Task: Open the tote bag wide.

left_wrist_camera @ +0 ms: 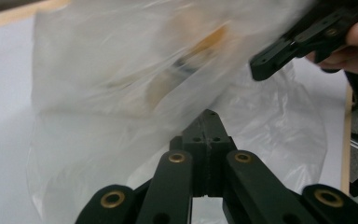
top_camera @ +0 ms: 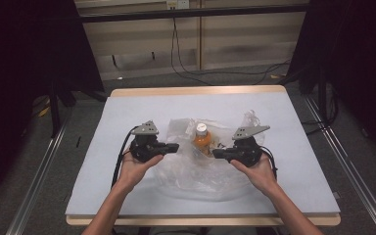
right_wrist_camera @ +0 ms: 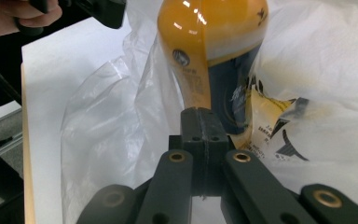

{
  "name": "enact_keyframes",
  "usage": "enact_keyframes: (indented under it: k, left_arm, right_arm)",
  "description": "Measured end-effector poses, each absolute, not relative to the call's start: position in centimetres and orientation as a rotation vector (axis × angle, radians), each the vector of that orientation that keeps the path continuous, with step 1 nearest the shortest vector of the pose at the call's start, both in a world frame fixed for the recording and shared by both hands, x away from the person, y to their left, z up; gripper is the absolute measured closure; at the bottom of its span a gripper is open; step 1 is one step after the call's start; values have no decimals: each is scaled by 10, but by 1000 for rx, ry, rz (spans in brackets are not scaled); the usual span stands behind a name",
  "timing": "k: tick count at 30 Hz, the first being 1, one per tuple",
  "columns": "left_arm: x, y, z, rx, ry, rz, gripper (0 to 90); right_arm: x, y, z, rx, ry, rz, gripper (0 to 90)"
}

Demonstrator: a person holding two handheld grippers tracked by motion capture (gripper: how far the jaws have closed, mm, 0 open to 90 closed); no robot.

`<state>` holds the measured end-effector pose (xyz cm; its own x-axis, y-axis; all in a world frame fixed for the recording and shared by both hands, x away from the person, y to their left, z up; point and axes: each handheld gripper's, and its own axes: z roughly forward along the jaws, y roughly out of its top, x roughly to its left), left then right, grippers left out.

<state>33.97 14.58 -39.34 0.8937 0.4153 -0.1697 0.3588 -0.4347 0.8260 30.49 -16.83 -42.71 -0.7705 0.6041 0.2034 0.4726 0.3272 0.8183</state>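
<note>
An orange drink bottle (top_camera: 202, 139) with a white cap stands upright in a crumpled clear plastic bag (top_camera: 191, 177) at the middle of the table. My left gripper (top_camera: 175, 147) is just left of the bottle, its jaws closed on a fold of the bag's film (left_wrist_camera: 98, 93), and its tip (left_wrist_camera: 208, 116) is under the raised plastic. My right gripper (top_camera: 216, 153) is just right of the bottle. Its jaws (right_wrist_camera: 199, 114) are closed on the film right in front of the bottle (right_wrist_camera: 214, 37). The bottle's lower part is veiled by the bag (right_wrist_camera: 102, 121).
A pale blue mat (top_camera: 127, 112) covers the wooden table (top_camera: 196, 91). Dark curtains and stands flank the table, and cables lie on the floor behind it. The mat is bare to the left, right and back of the bag.
</note>
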Motion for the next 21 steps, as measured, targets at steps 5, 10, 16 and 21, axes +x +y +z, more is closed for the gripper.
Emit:
enact_keyframes:
  k: [5, 10, 16, 21]
  left_arm:
    - [339, 135, -377, 2026, 509, 72, 900]
    - [344, 120, -366, 1995, 474, 76, 900]
    - [366, 106, -370, 1992, 524, 112, 900]
    - [391, 103, -395, 2027, 660, 114, 900]
  right_arm:
    - [306, -155, -437, 1012, 2475, 1407, 900]
    - [299, -131, -453, 994, 2529, 1453, 900]
    - [294, -119, -467, 968, 2590, 1410, 900]
    - [294, -125, -466, 975, 2573, 1402, 900]
